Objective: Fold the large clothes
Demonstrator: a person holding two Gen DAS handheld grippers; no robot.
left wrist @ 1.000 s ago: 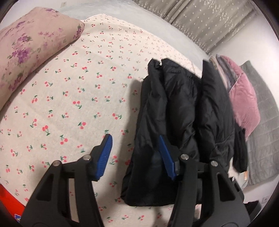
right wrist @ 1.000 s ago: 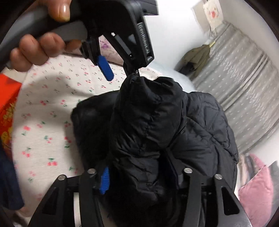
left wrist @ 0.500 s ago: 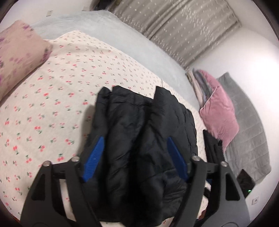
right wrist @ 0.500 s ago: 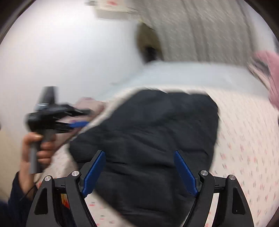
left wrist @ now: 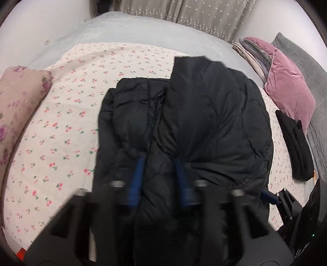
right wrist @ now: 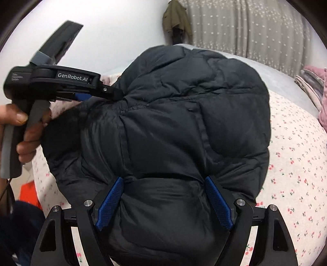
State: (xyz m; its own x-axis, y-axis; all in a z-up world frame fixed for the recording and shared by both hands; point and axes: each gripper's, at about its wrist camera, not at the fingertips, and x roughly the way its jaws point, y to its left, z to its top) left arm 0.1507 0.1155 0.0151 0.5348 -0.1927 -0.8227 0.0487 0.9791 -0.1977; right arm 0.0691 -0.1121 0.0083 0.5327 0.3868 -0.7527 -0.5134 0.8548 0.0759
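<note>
A black puffer jacket (left wrist: 194, 126) lies folded lengthwise on the cherry-print bed sheet (left wrist: 61, 126). My left gripper (left wrist: 159, 174) is blurred, its blue pads closing on a fold at the jacket's near end. In the right wrist view the jacket (right wrist: 173, 122) fills the middle, and the left gripper (right wrist: 106, 92) pinches its left edge. My right gripper (right wrist: 163, 196) straddles the jacket's near end with its blue pads wide apart against the padding.
A floral pillow (left wrist: 18, 106) lies at the left. A pink cushion (left wrist: 286, 90), folded blankets and a grey quilt sit at the right, with a black folded garment (left wrist: 294, 147) beside them. Grey curtains (right wrist: 255, 30) and a hanging olive coat (right wrist: 175, 18) are at the back.
My left gripper has moved onto the jacket and closed from wide open to narrow on its near fold. My right gripper let go of its bunch, opened wide and now straddles the near end.
</note>
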